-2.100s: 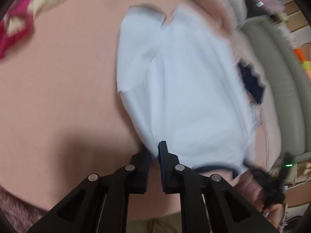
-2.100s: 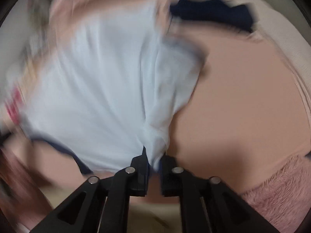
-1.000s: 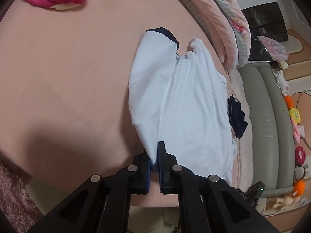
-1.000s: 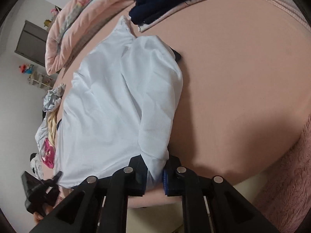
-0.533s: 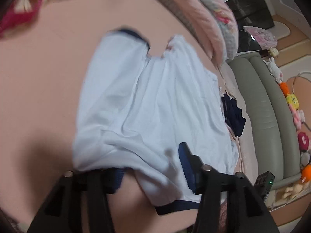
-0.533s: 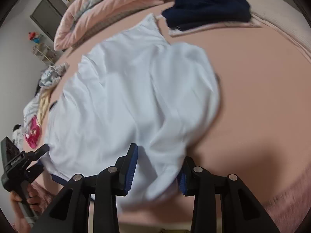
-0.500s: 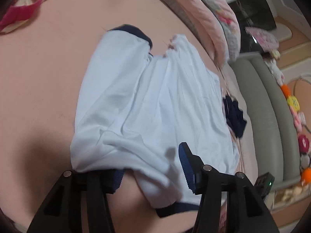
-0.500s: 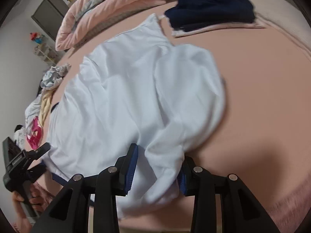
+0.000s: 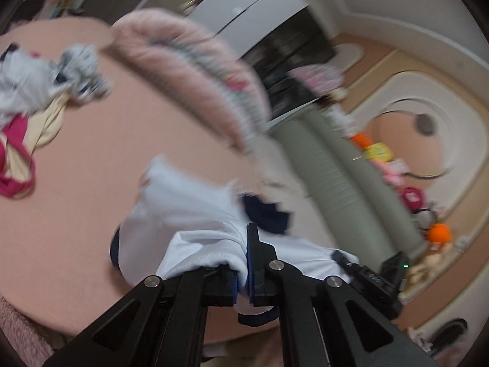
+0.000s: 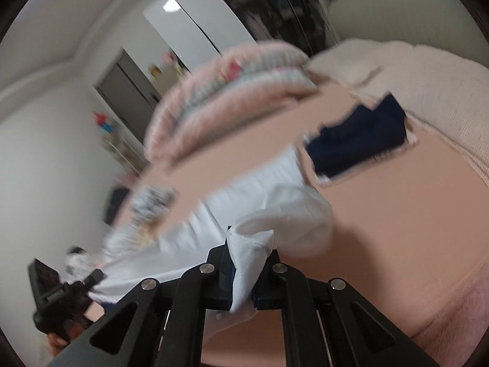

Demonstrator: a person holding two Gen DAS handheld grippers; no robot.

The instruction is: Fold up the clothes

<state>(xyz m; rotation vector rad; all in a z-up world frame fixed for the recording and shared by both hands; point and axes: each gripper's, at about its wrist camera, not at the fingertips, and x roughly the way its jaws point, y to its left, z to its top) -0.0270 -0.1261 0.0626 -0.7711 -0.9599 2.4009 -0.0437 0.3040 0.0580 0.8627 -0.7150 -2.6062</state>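
A white shirt [image 9: 183,208] with navy trim lies partly on the pink bed [image 9: 76,198], its near edge lifted. In the left wrist view my left gripper [image 9: 244,260] has its jaws closing tight on a bunched fold of that edge. In the right wrist view my right gripper [image 10: 247,253] is likewise closing on another bunch of the shirt [image 10: 293,214], and cloth hangs out below the pads. Each view catches the other gripper low at the side, the right gripper [image 9: 366,272] and the left gripper [image 10: 61,290]. The picture is blurred by motion.
A folded navy garment [image 10: 357,140] lies on the bed beyond the shirt. A rolled pink quilt [image 9: 189,70] runs along the far side. Loose clothes [image 9: 18,140] are heaped at the far left. A grey-green sofa [image 9: 330,177] with plush toys stands beside the bed.
Both grippers opened over the shirt's near edge, then shut on it again. Both have risen, pulling that edge up off the bed, and the views now tilt up toward the room.
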